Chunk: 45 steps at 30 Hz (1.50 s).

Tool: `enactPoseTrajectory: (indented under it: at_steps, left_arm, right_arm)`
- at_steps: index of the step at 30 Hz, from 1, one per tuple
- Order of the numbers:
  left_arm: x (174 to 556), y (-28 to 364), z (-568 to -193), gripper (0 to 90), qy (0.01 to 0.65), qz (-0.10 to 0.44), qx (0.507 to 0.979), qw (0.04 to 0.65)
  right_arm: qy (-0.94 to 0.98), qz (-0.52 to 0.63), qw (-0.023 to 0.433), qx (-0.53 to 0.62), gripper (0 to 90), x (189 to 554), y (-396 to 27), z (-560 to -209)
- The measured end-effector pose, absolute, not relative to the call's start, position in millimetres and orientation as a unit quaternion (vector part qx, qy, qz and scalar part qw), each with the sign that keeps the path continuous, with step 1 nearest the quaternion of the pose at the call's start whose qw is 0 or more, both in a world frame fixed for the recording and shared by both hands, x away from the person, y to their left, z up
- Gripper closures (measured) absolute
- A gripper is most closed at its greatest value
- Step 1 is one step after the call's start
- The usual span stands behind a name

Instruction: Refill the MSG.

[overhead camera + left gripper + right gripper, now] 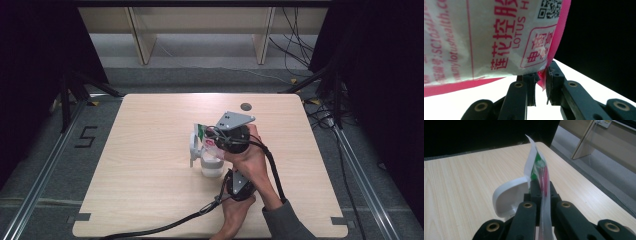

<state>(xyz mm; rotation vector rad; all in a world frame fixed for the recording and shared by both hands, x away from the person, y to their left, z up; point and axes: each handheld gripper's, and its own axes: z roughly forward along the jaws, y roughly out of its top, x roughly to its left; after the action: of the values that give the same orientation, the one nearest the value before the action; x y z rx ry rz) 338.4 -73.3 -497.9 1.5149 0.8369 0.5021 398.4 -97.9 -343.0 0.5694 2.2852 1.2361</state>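
One pale wooden table (150,200), two grippers in your hands. One white plastic sachet with pink edges and red print (486,37) above one white plastic tub (212,167) with hinged lid (507,201) flipped up, near table centre. Your left gripper (540,82): jaws nearly closed, pinching sachet's pink corner. Your right gripper (541,192): jaws clamped tight on sachet's upright edge, green print above the pads. Two cables trail toward you.
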Motion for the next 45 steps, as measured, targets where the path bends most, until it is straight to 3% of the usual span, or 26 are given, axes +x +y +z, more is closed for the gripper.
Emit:
enactPoseTrajectory:
  at_steps: [45]
  left_arm:
    - [340.6,-73.3,-501.5,79.3,0.365,0.216,0.664,0.615]
  right_arm:
    - [0.837,0.451,0.224,0.215,89.3,401.9,-98.6,-348.3]
